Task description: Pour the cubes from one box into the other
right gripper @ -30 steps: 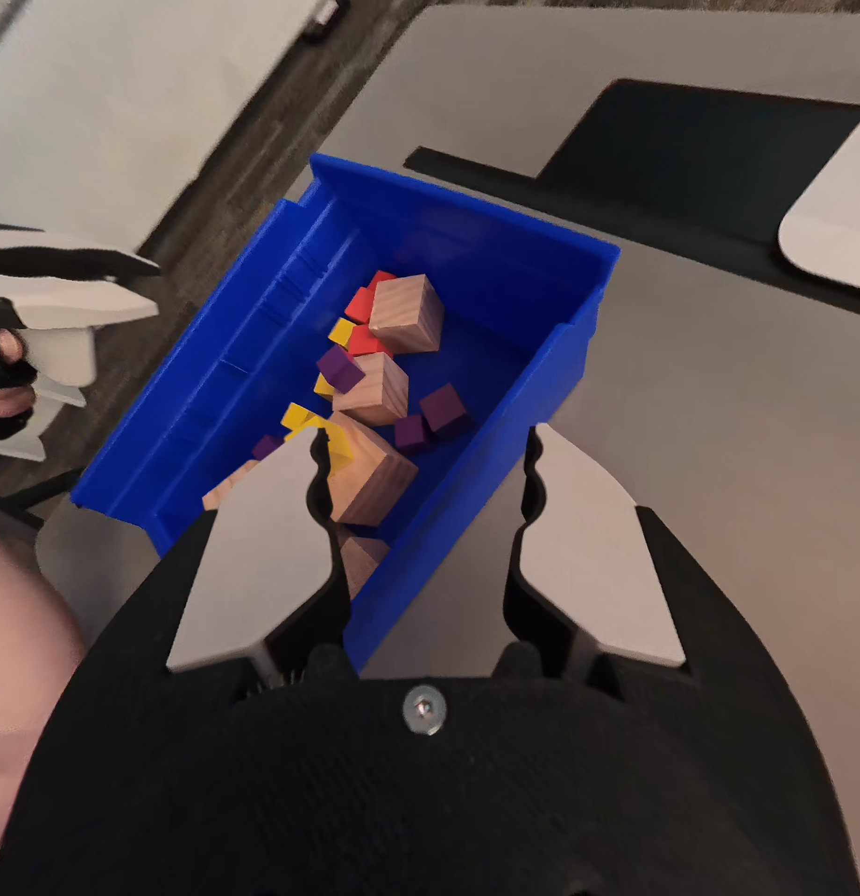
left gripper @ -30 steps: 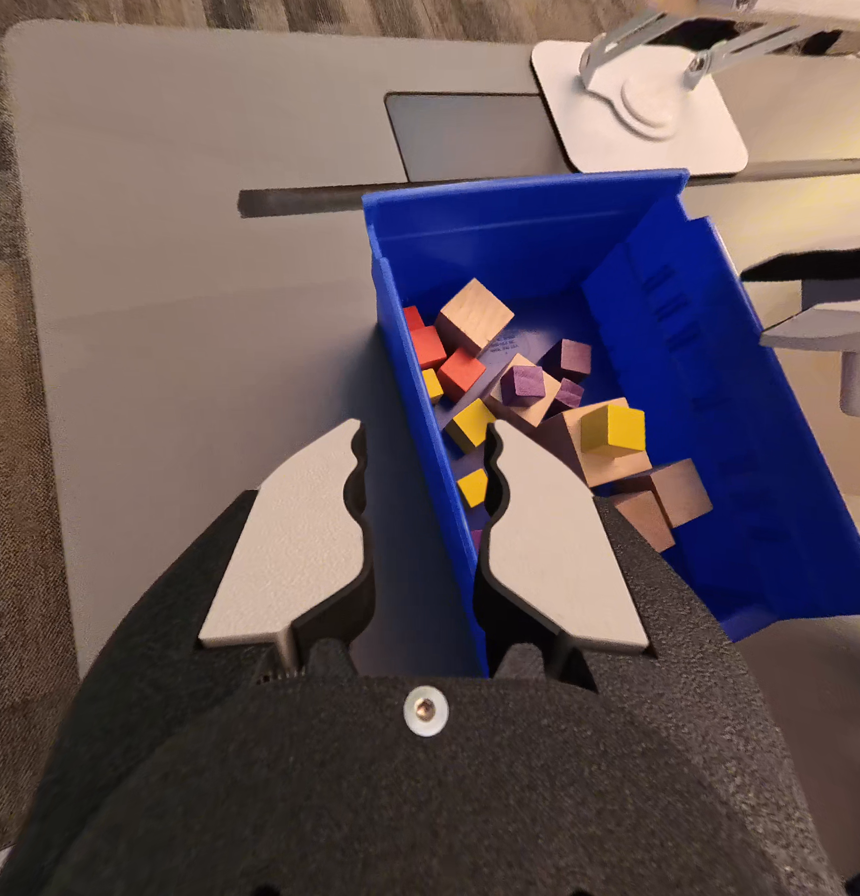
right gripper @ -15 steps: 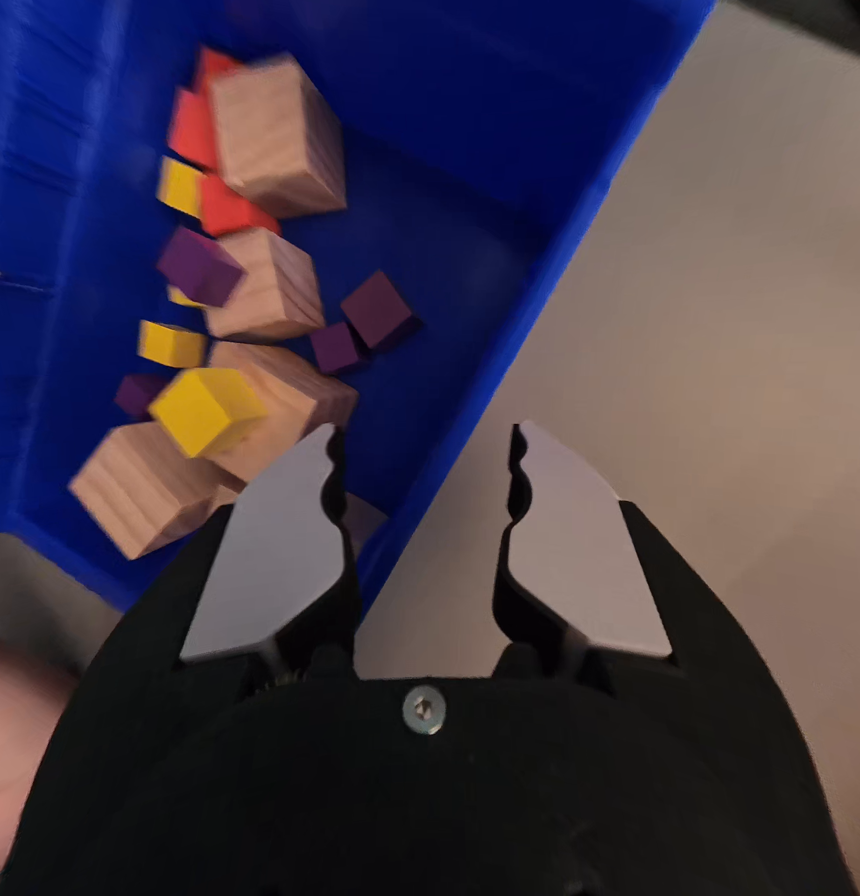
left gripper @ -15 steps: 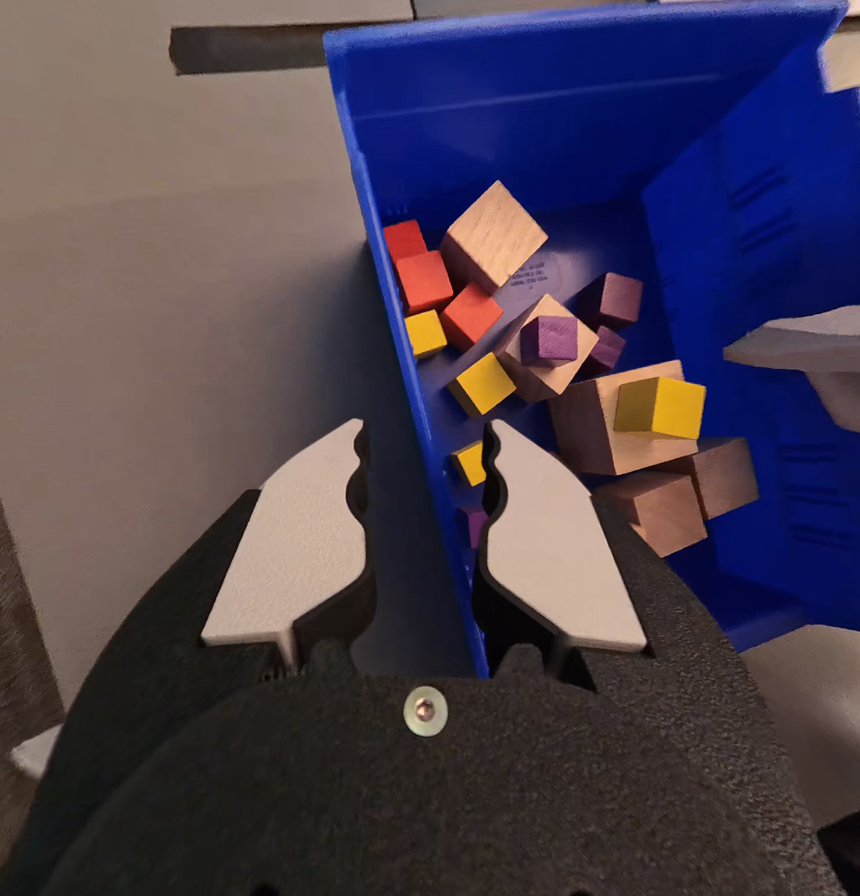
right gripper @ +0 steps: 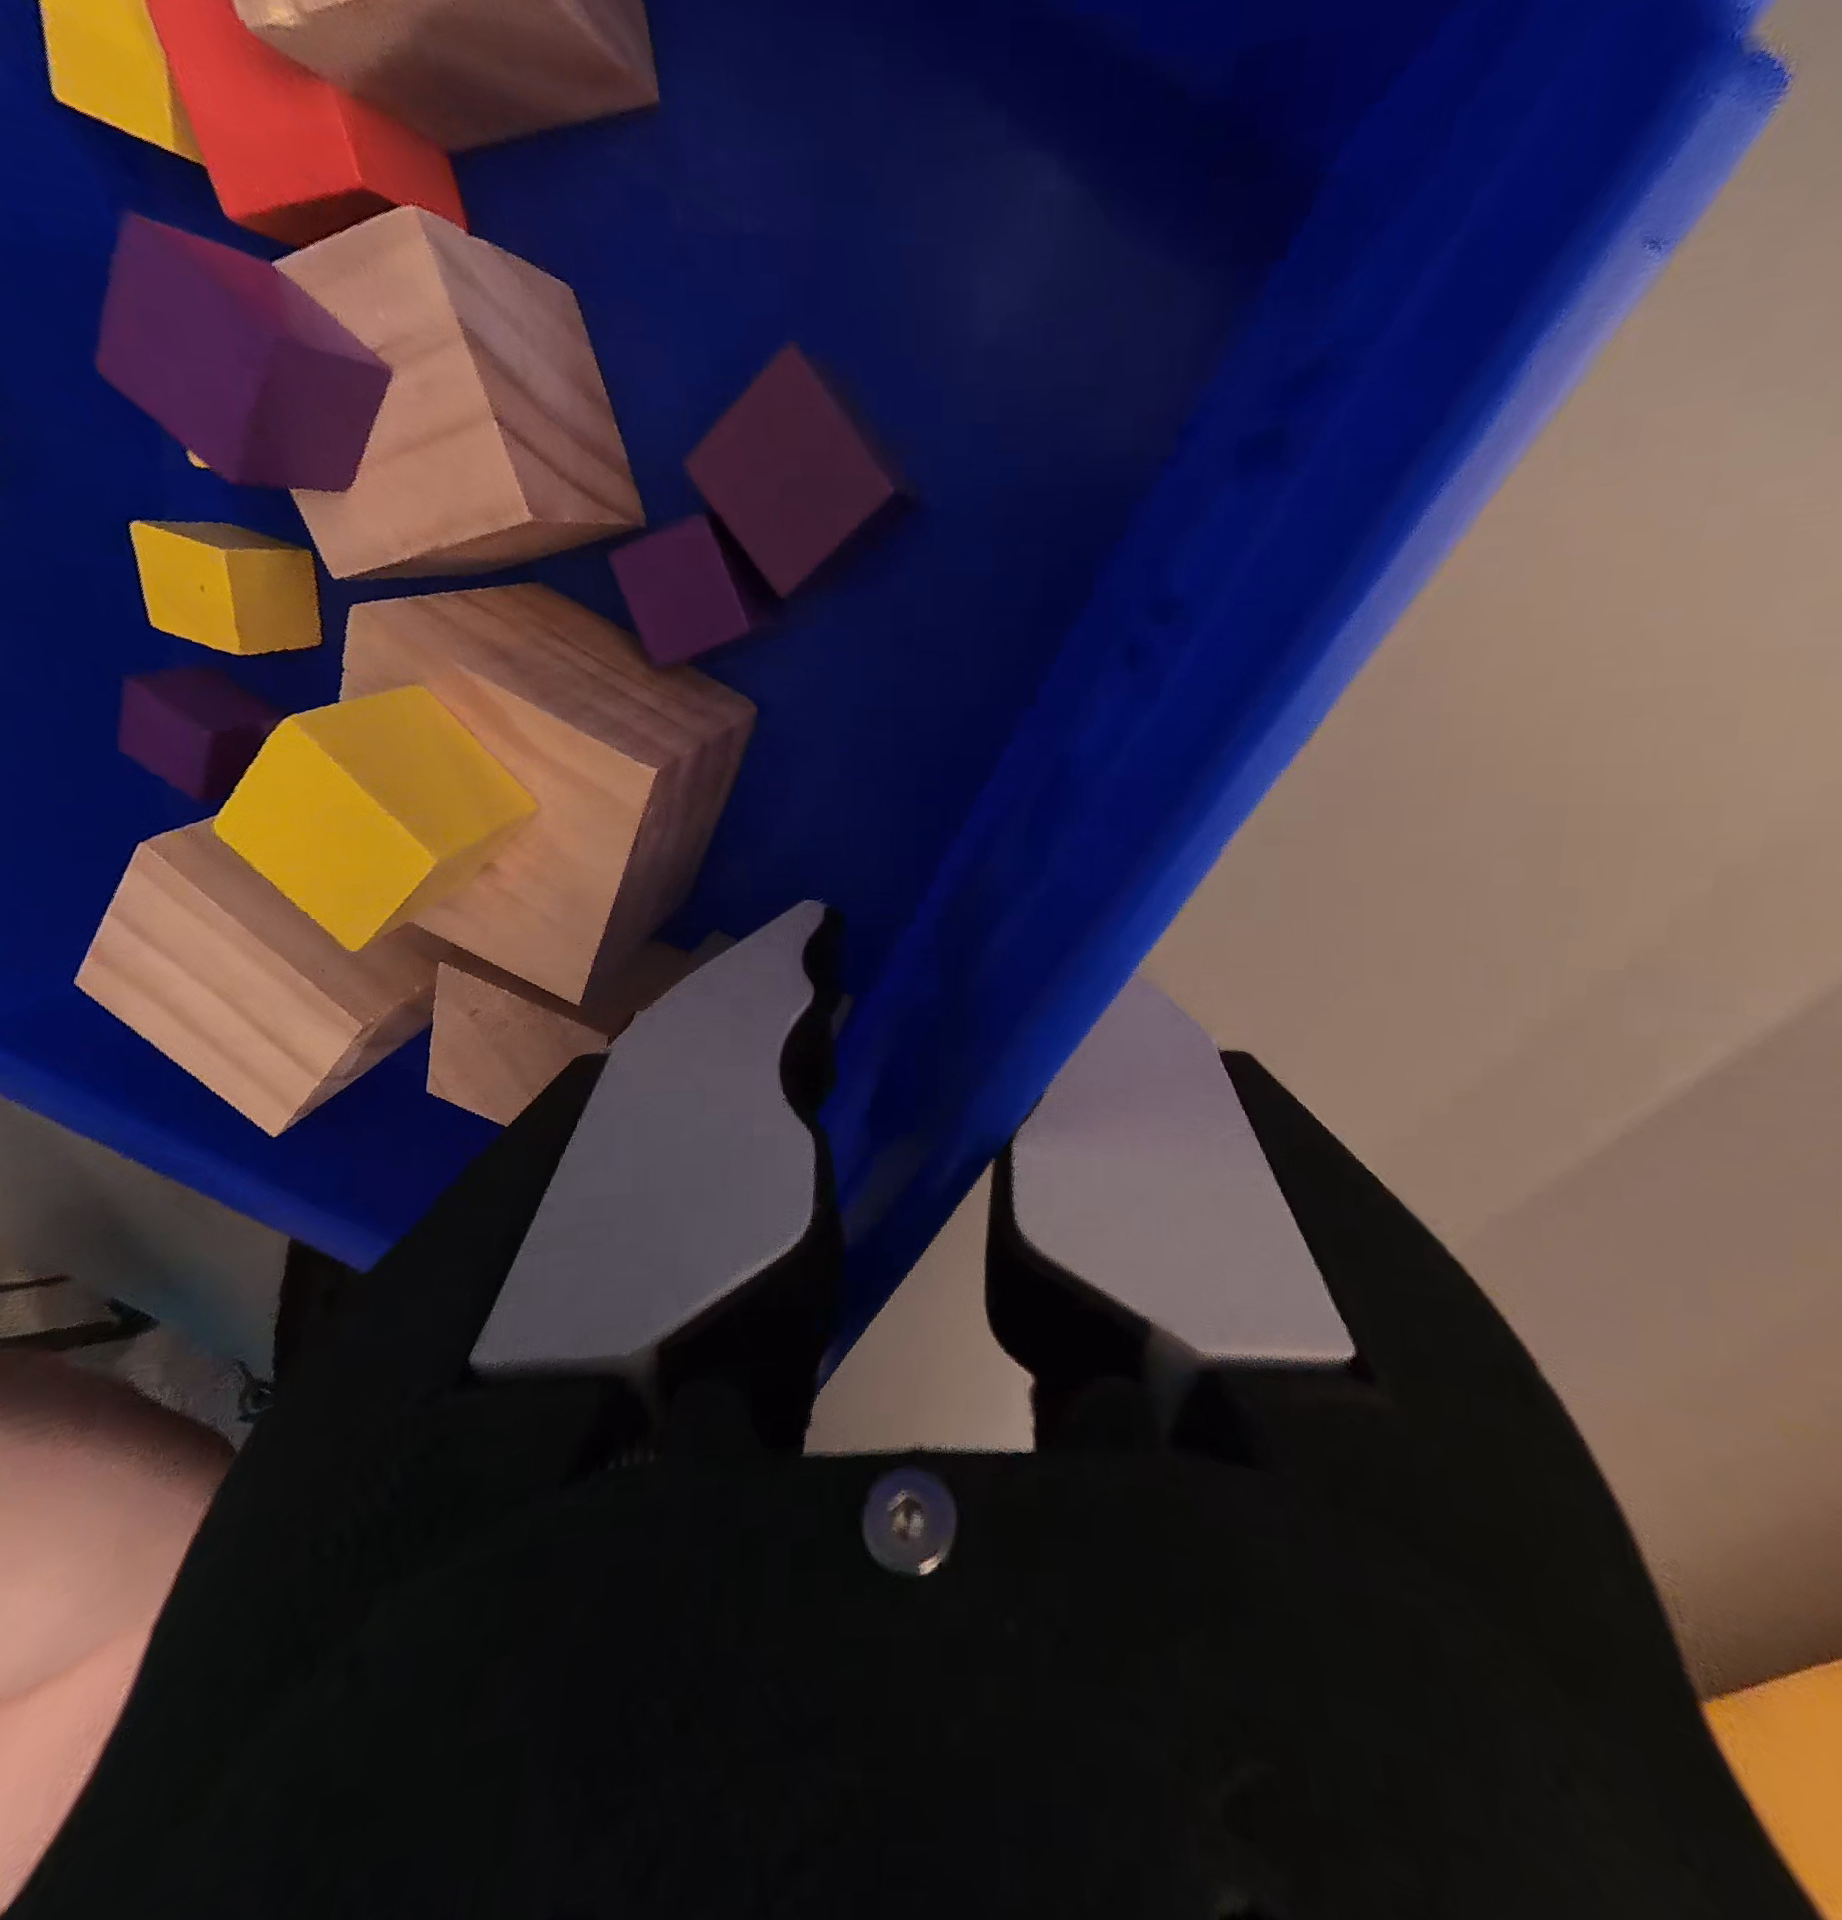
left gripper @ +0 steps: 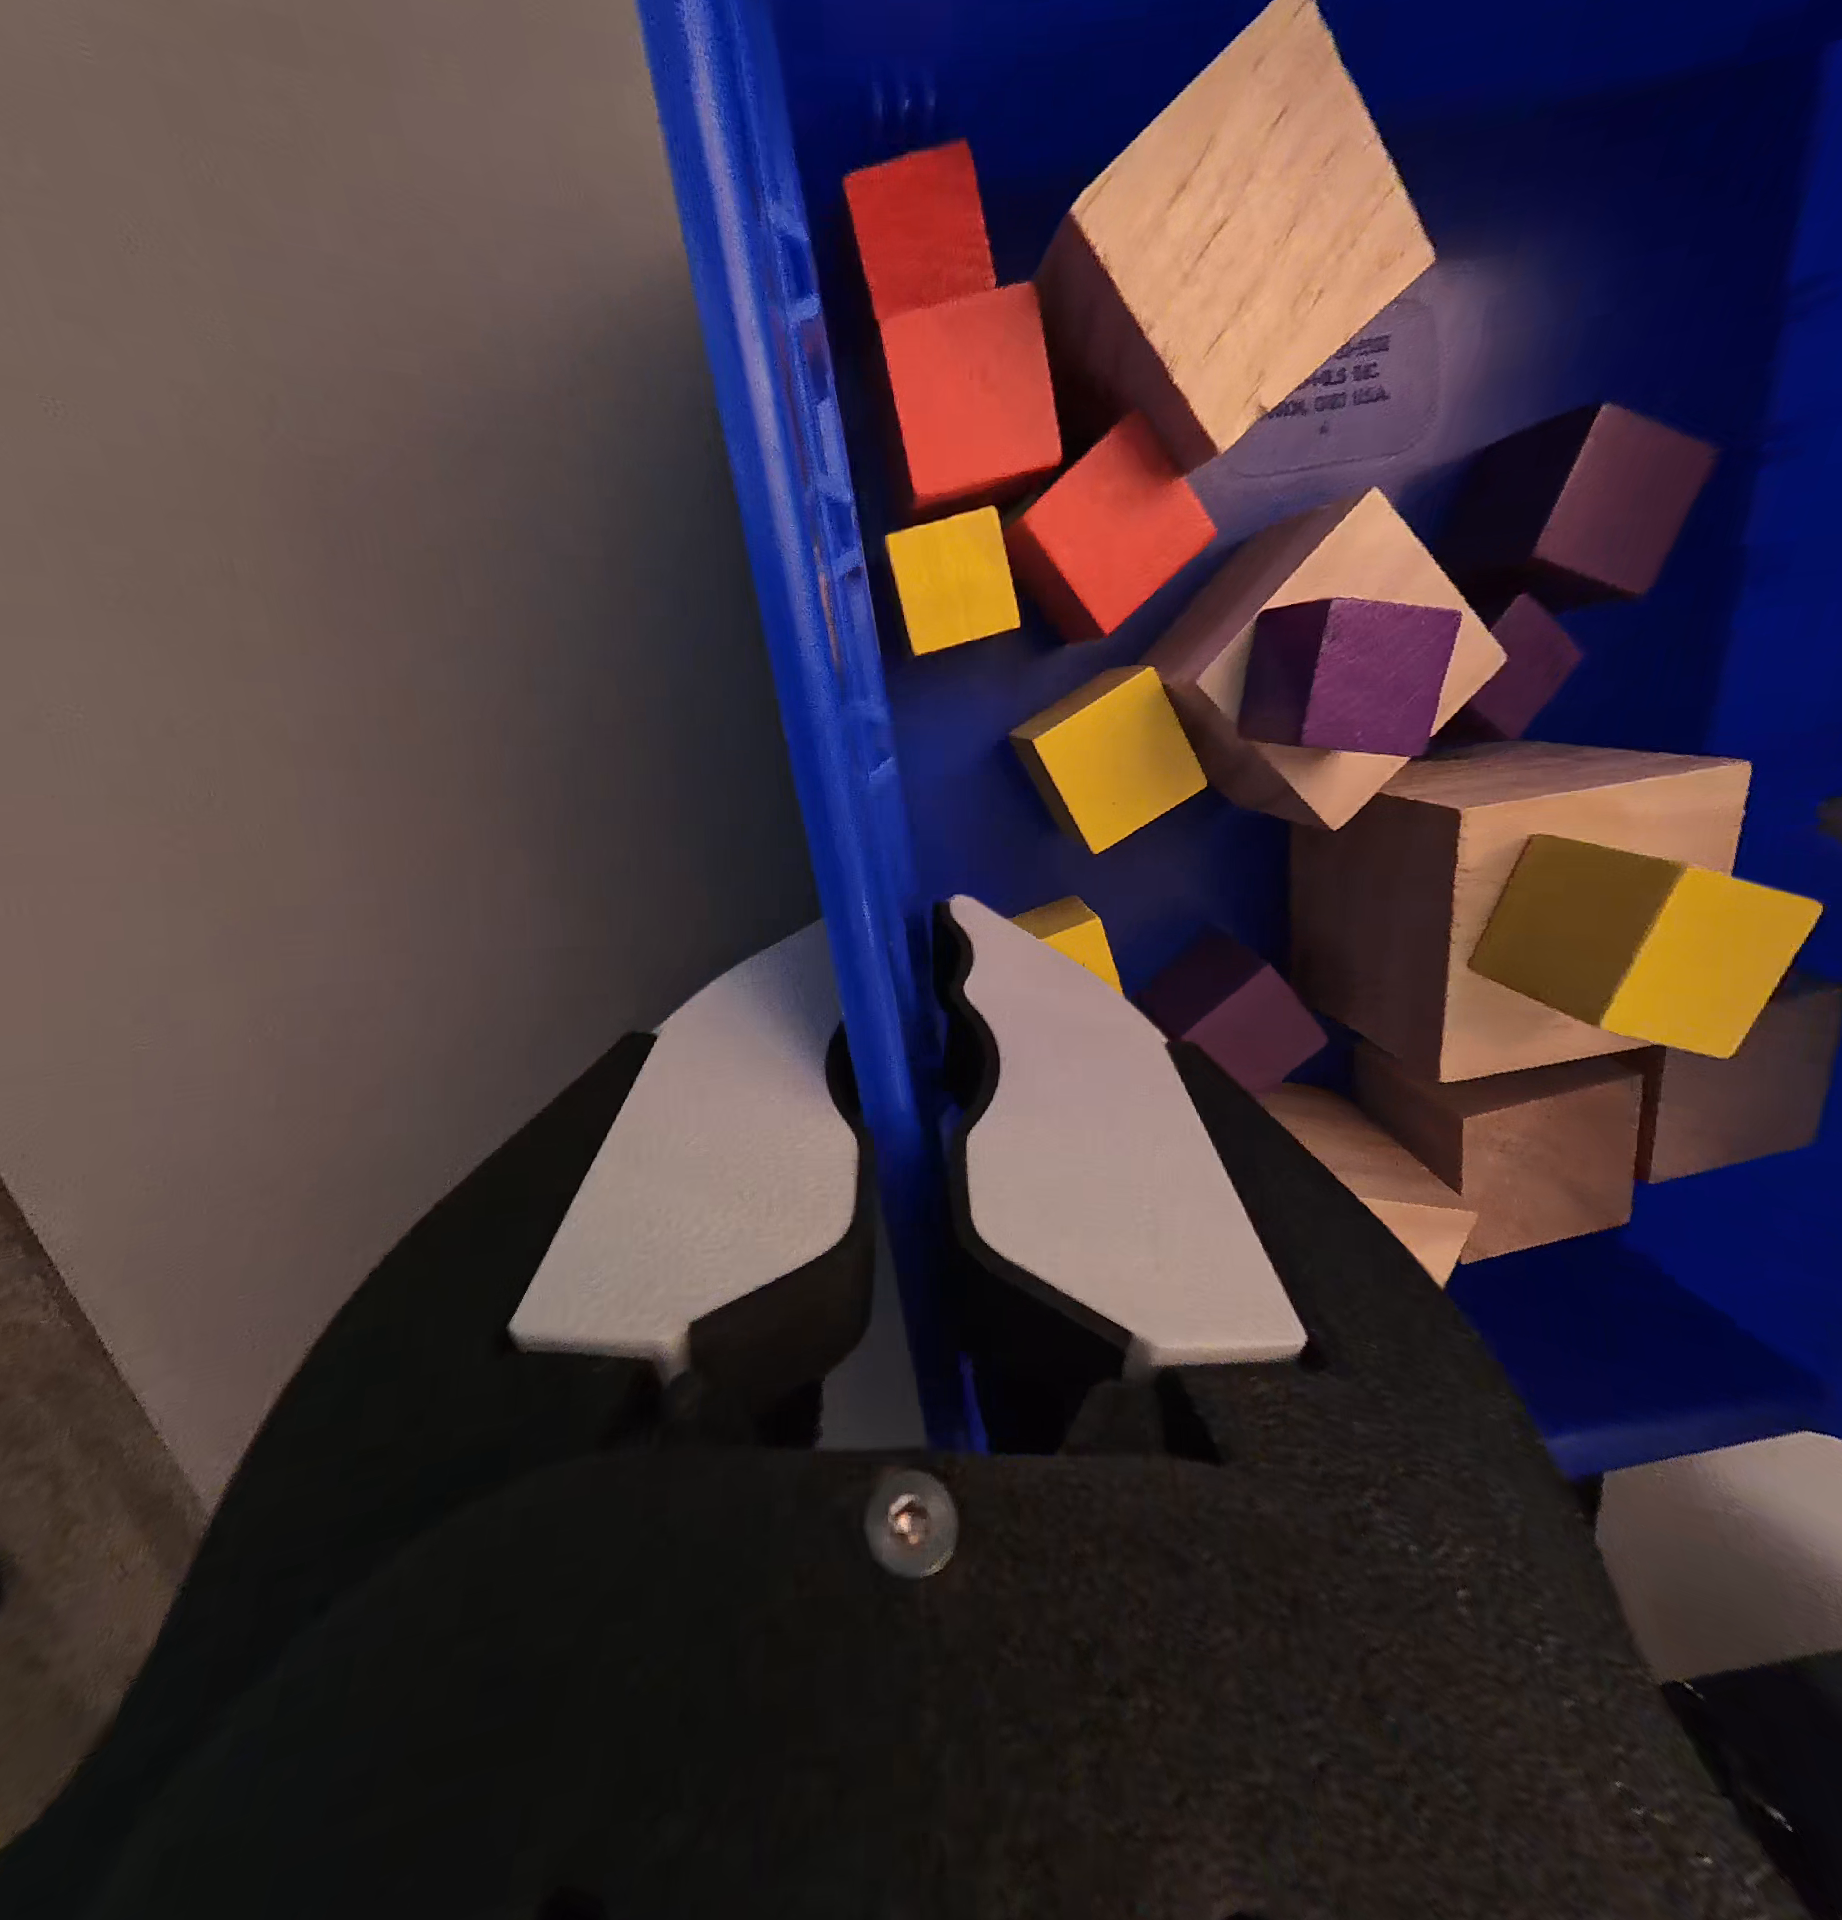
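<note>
Left gripper (left gripper: 901,1049) and right gripper (right gripper: 943,1049) fingers each nearly closed, pinching opposite side walls of the blue box (left gripper: 782,582), apparently lifted above the desk (left gripper: 325,520). Rigid plastic, likely slippery; loose cubes (left gripper: 1114,753) will slide.

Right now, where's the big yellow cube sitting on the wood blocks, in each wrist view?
Left wrist view: yellow cube at right of centre, atop a wood block, right of the left gripper.
Right wrist view: yellow cube at left of centre, up-left of the right gripper.
Shared landmark: the purple cube perched on another wood block, inside the blue box.
</note>
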